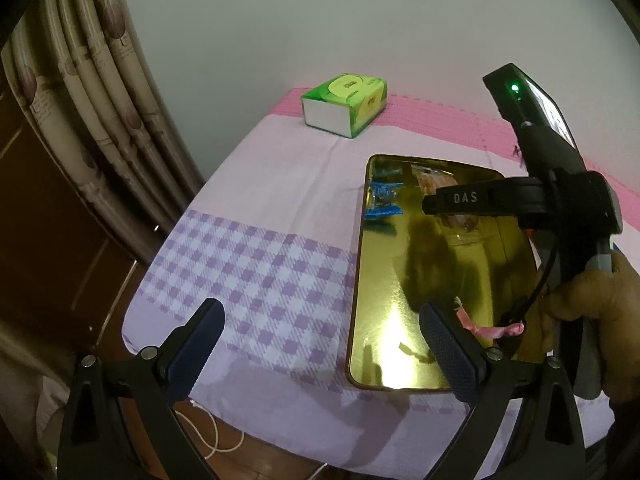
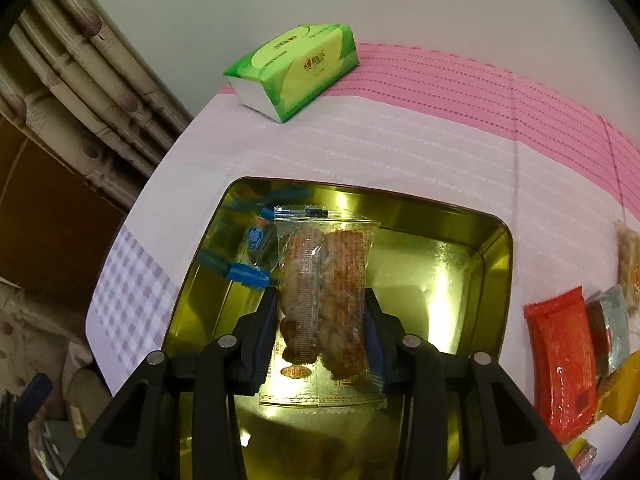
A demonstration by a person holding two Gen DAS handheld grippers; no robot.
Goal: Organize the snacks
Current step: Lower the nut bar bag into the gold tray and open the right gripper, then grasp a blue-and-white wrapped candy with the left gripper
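A shiny gold tin tray (image 2: 492, 248) lies on the cloth-covered table; it also shows in the left wrist view (image 1: 376, 280). My right gripper (image 2: 322, 300) is shut on a clear snack packet (image 2: 324, 272) with brown pieces, held over the tray. A small blue-wrapped snack (image 2: 250, 268) lies in the tray's far left corner, seen too in the left wrist view (image 1: 382, 198). My left gripper (image 1: 322, 328) is open and empty over the tray's near left edge. The right gripper's body (image 1: 560, 200) shows over the tray in the left wrist view.
A green tissue pack (image 2: 292, 68) sits at the table's far edge. A red packet (image 2: 564, 356), a silver packet (image 2: 612, 324), a yellow one (image 2: 620, 396) and another clear snack (image 2: 630, 264) lie right of the tray. Curtains (image 1: 92, 100) hang at left.
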